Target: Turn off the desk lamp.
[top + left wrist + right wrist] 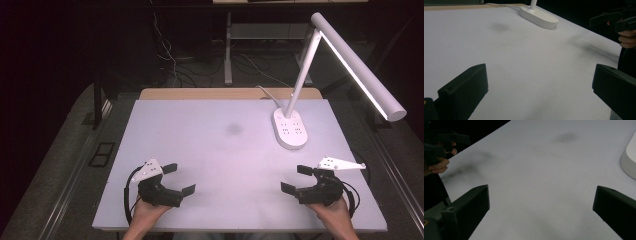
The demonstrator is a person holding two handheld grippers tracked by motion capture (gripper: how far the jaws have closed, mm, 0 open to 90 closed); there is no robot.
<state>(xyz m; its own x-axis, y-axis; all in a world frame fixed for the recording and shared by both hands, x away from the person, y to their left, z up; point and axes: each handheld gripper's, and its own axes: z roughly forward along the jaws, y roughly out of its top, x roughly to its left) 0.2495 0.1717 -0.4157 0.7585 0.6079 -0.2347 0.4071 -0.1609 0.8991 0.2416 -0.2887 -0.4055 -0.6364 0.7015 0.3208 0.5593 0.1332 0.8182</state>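
Both grippers hover over the near edge of a white table top. My left gripper is at the near left, its black jaws spread wide with nothing between them. My right gripper is at the near right, also open and holding nothing. In the left gripper view the gap between the jaws shows bare table, and the other hand's gripper is at the far right. In the right gripper view my own gripper frames bare table, and the other gripper is at the far left.
A white desk lamp stands at the back right: its oval base rests on the table and its lit bar head reaches out over the right side. A faint dark smudge marks the table's middle. Cables lie on the floor behind.
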